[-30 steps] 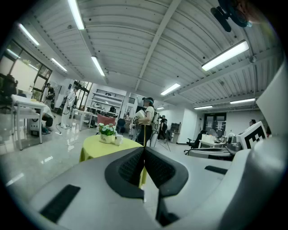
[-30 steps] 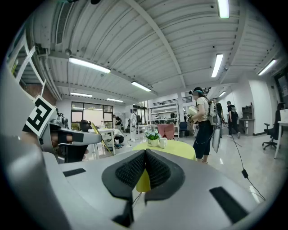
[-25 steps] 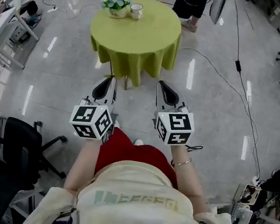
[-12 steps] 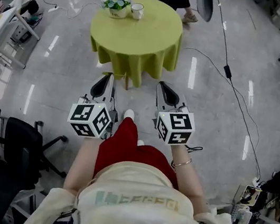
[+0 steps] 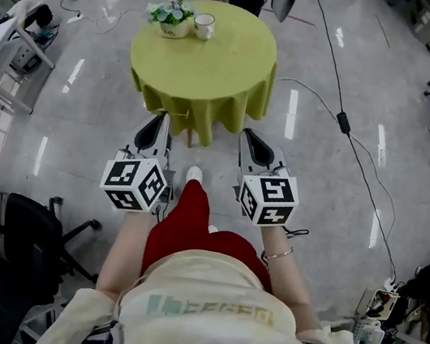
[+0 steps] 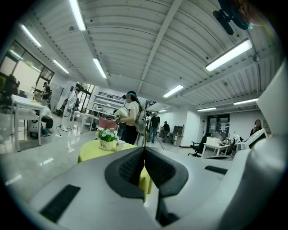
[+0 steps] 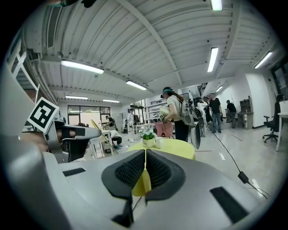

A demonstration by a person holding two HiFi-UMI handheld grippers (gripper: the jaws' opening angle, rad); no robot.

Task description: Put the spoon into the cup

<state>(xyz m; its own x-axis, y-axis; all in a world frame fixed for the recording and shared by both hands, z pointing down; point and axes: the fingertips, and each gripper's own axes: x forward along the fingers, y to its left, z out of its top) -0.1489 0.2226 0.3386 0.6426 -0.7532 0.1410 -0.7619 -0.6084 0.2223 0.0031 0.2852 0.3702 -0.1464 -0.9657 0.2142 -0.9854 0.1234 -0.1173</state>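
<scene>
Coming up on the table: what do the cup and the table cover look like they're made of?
The cup is probably glazed ceramic: it is white and smooth-looking, but too small in view to be sure. The table cover looks like matte yellow-green fabric, since it hangs in soft folds over the round edge.

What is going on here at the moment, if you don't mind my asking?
A person stands on the floor a little short of a round table with a yellow-green cloth, holding a gripper in each hand. The left claw and the right claw are both shut and empty, pointing ahead toward the table. A white cup and a small flower pot stand side by side at the table's far edge. No spoon shows in any view, so nothing has been picked up yet.
</scene>
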